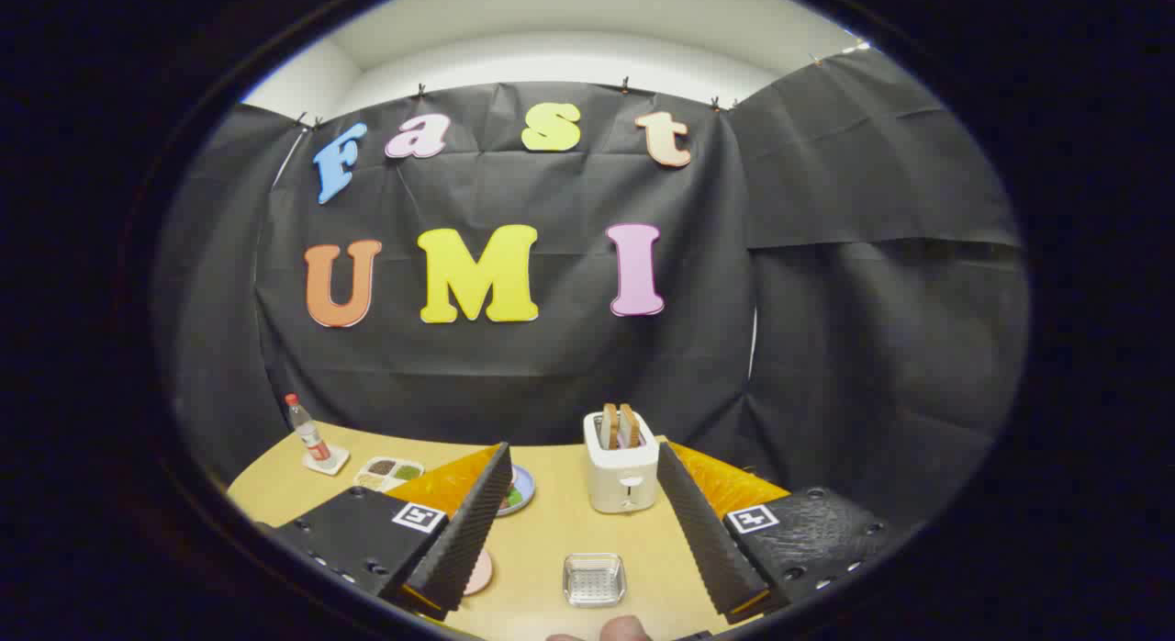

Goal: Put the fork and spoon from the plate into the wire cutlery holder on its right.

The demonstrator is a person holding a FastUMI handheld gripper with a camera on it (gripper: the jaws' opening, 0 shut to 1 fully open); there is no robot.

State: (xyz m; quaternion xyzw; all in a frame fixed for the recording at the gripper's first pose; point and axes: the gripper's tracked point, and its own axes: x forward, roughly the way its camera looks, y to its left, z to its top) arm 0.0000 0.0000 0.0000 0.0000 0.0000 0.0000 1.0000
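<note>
I see a tan worktop (551, 540) against a black cloth wall. My hand-held gripper (583, 531) hangs above it, fingers spread wide and holding nothing. Beyond them stands a white toaster (621, 476) with two slices of bread (619, 426) upright in its slots. Between the fingers sits a small wire cutlery holder (594, 579); I cannot tell what it holds. Left of it, a pink plate (479, 572) is mostly hidden behind the left finger. Farther left are a sectioned tray (388, 473) of food and a bottle (307, 432).
</note>
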